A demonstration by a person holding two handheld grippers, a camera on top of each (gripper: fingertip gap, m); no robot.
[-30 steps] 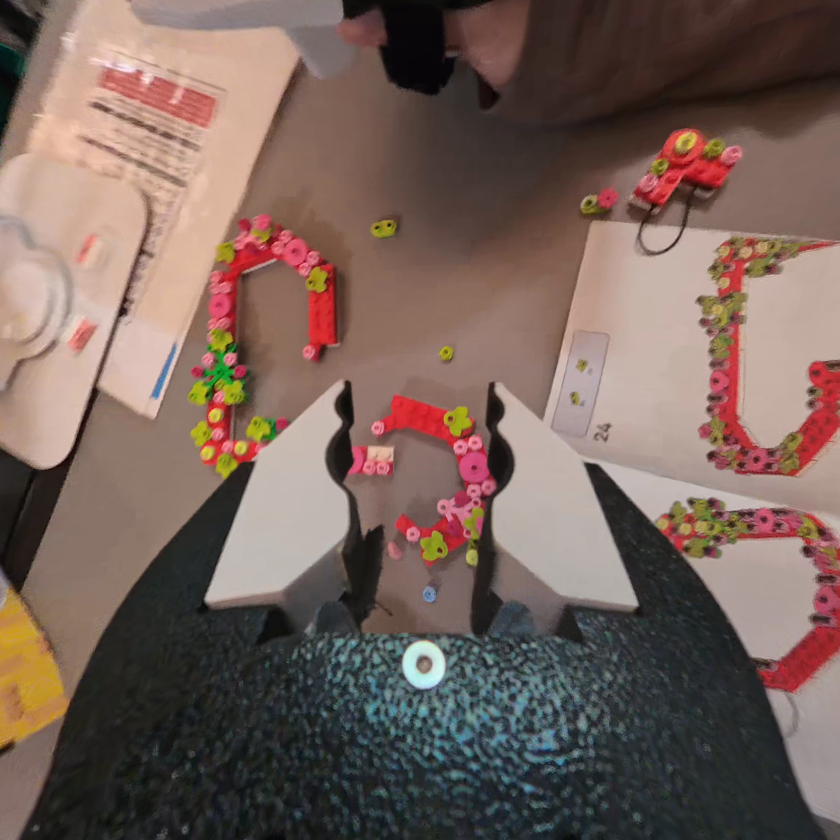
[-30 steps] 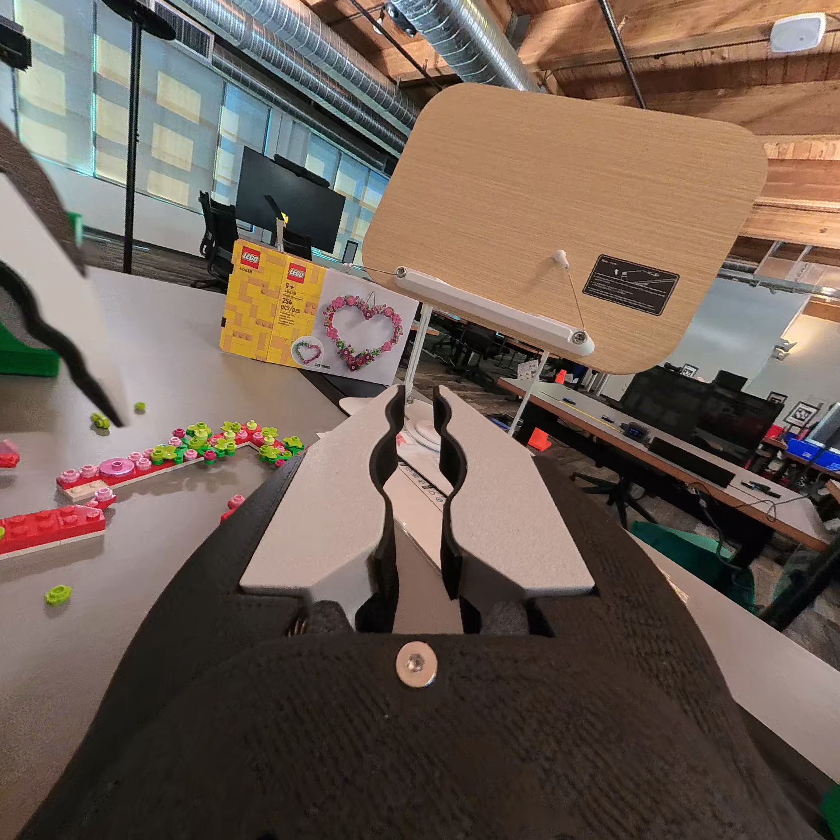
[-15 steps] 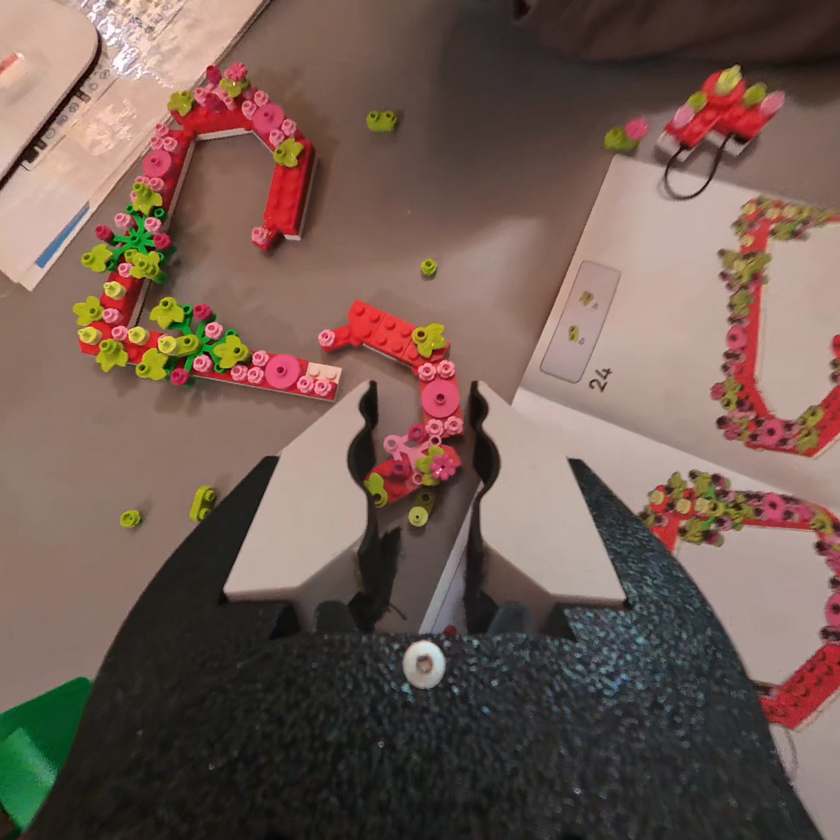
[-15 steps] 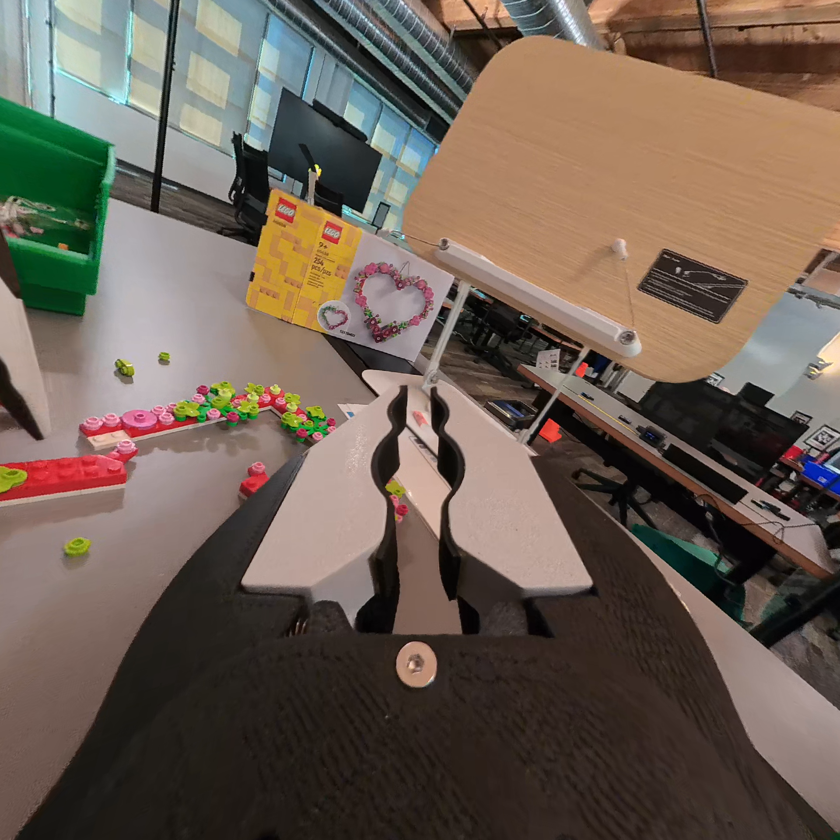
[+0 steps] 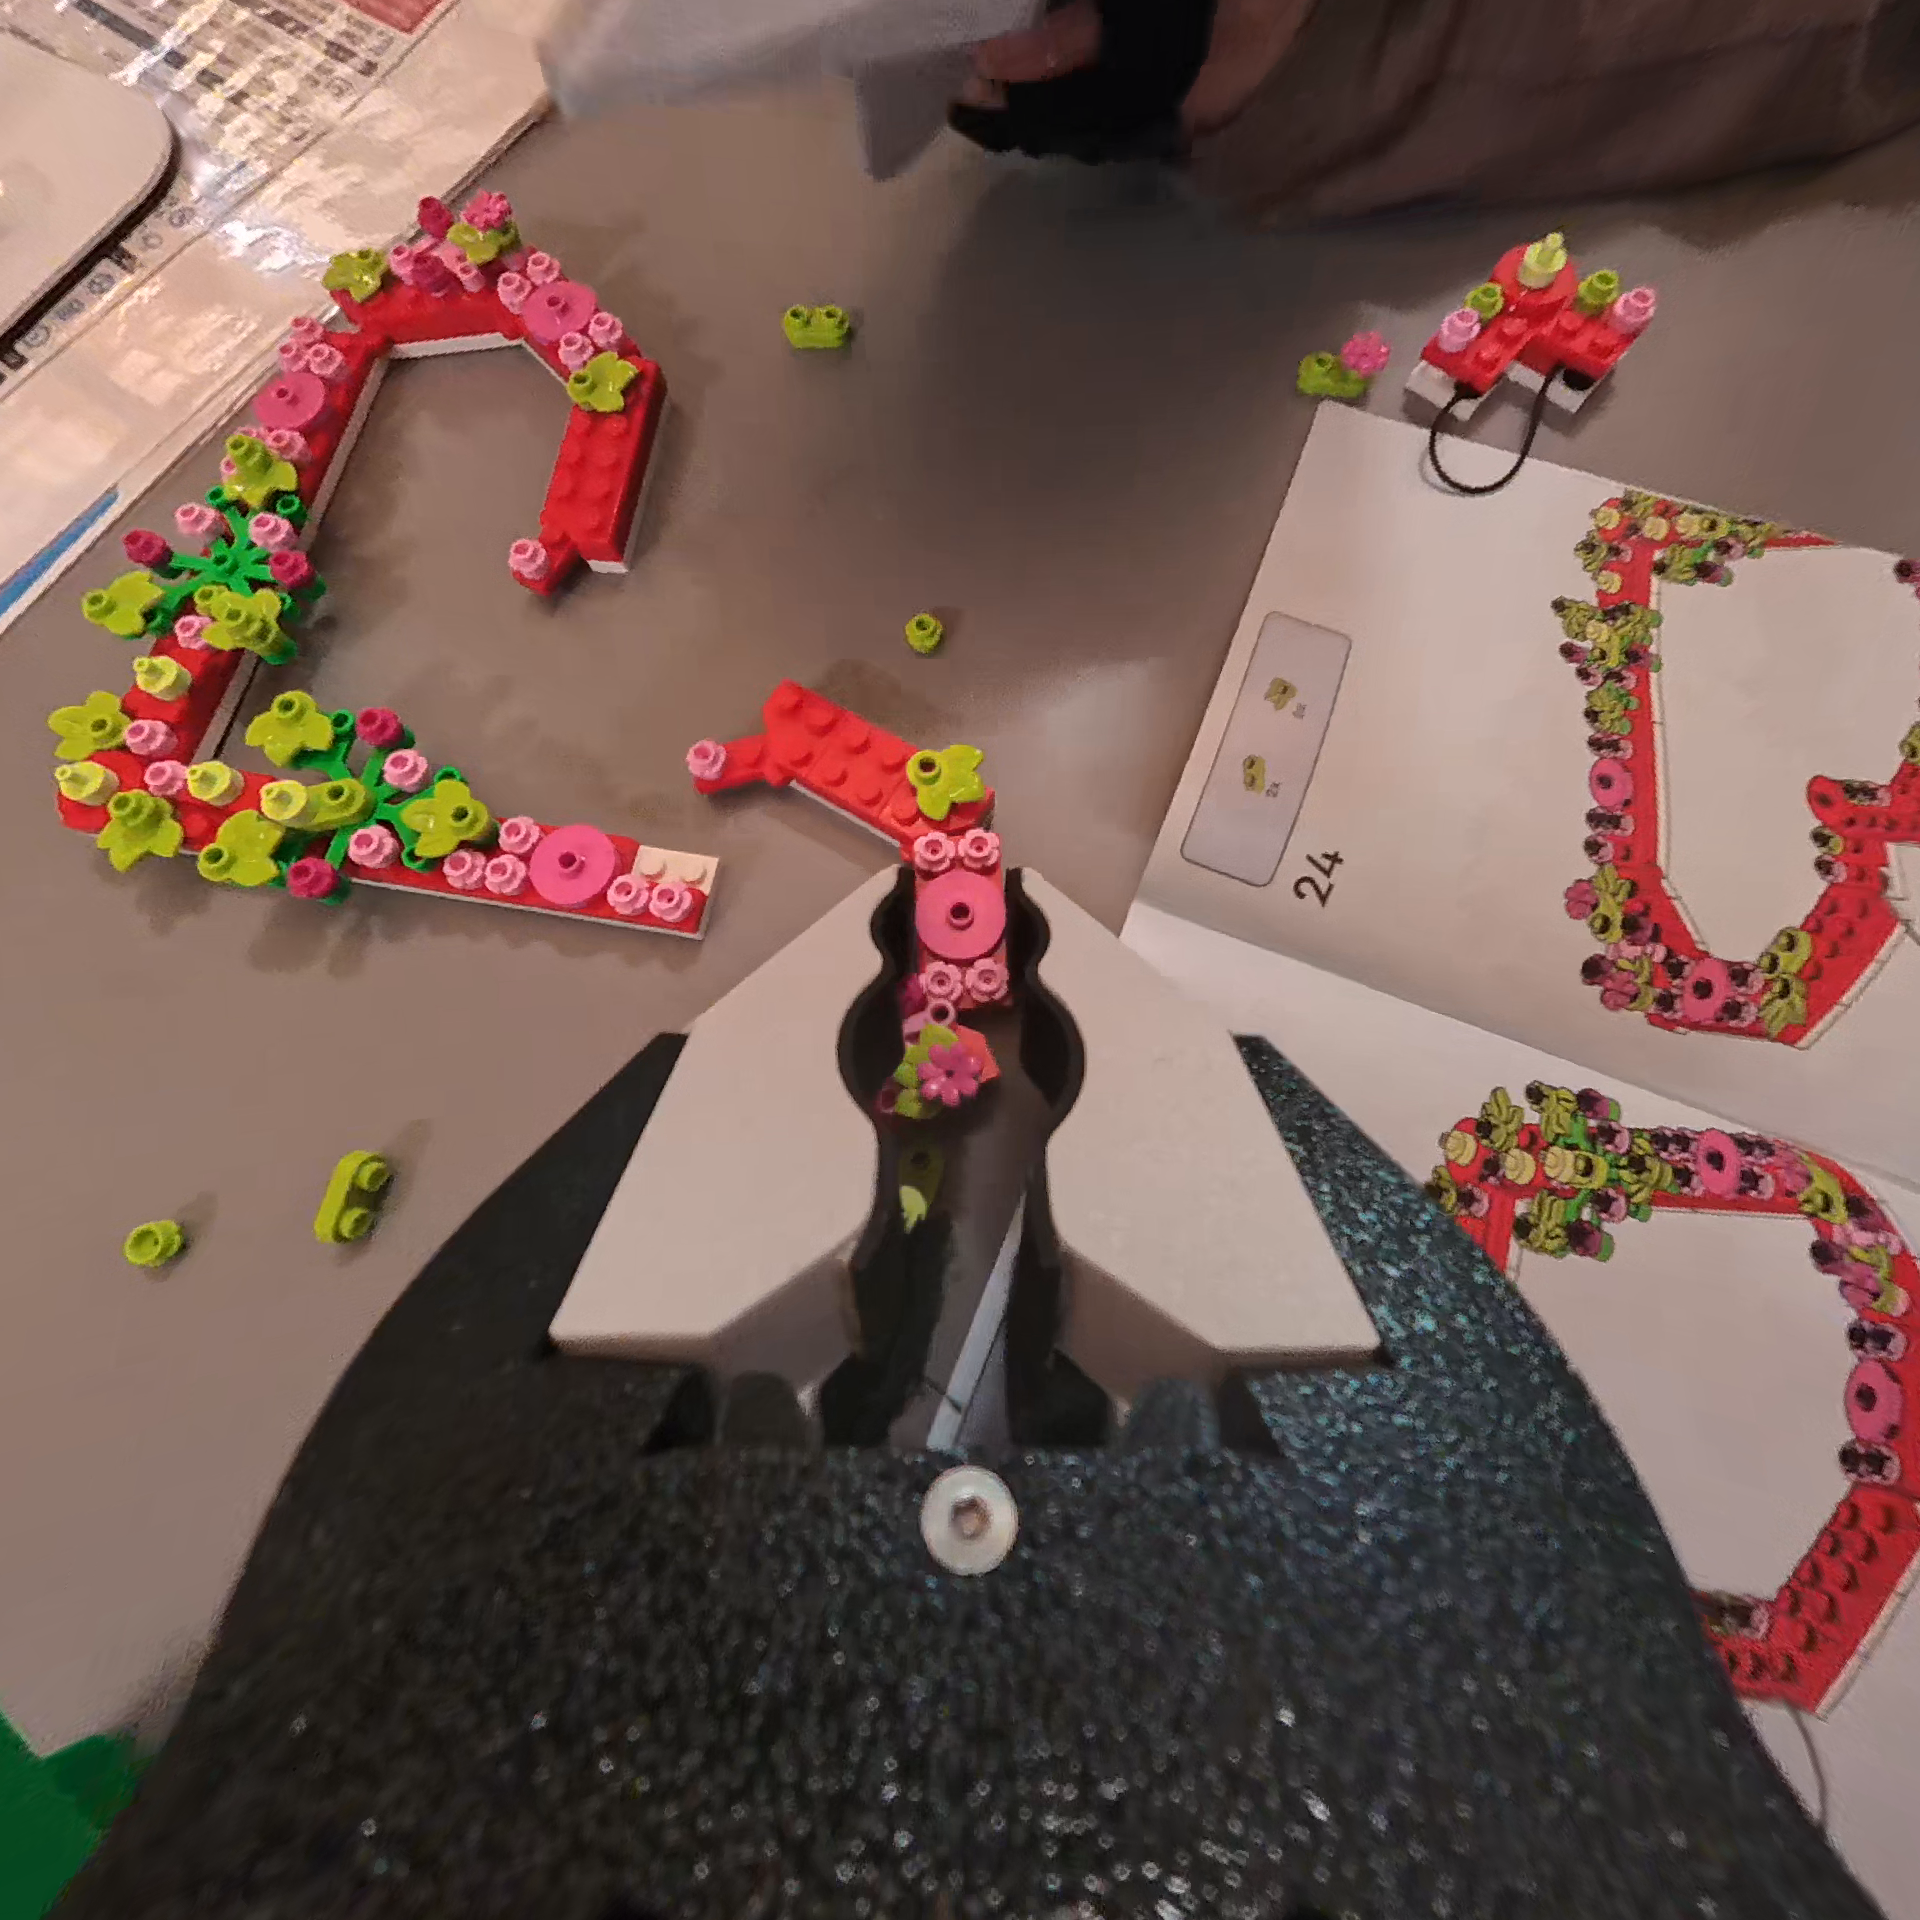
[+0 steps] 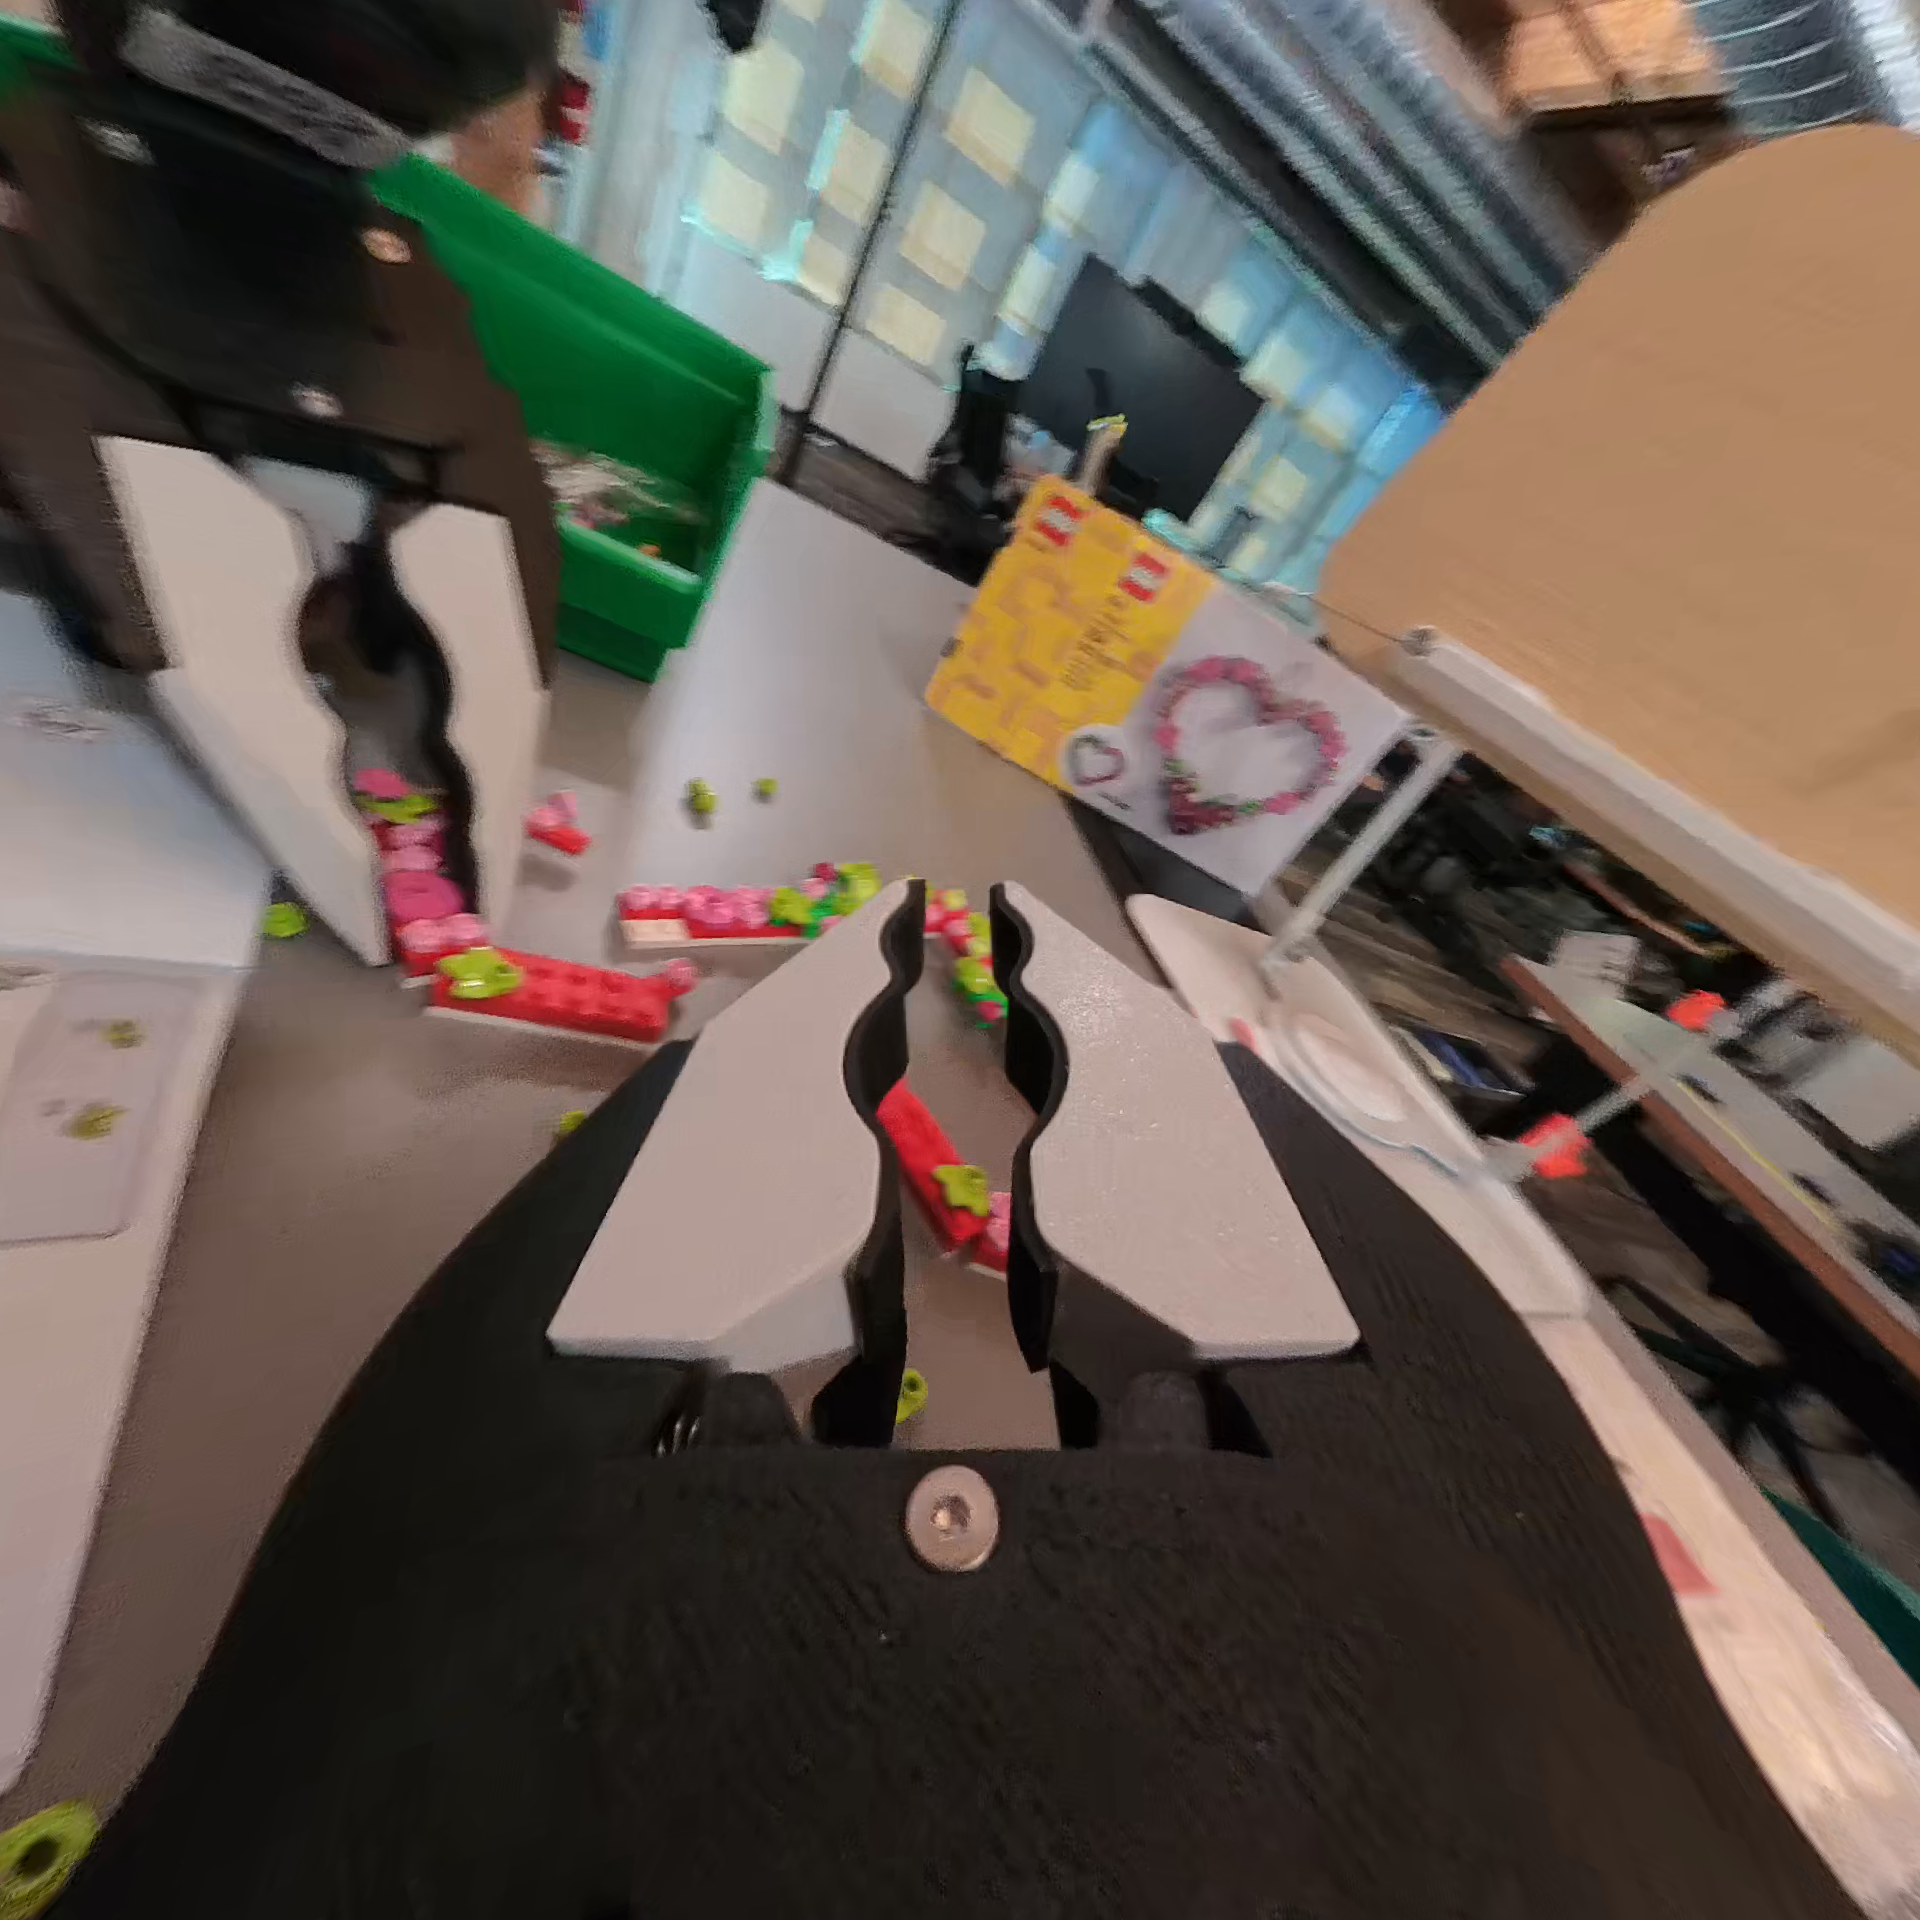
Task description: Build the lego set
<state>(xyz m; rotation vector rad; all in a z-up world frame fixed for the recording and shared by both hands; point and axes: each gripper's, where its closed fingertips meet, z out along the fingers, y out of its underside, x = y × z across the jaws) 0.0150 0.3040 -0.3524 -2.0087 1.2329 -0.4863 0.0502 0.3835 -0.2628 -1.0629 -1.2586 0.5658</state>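
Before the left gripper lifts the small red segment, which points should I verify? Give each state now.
1. Left gripper straddles the small red segment: ok.
2. Firm clamp on it: cannot tell.
3. Segment clear of the large segment: ok.
4. Right gripper holds nothing: ok.
5. Loose green pieces away from the lift: ok.
6. Instruction booklet open beside it: ok.

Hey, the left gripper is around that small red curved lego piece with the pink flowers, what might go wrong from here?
The left gripper straddles only the flowered middle of the small curved section, so its long red arm may swing or snap off on lifting. Loose lime studs lie nearby and could be knocked off the table. The right gripper hangs empty above the large heart section, so nothing braces either piece yet.
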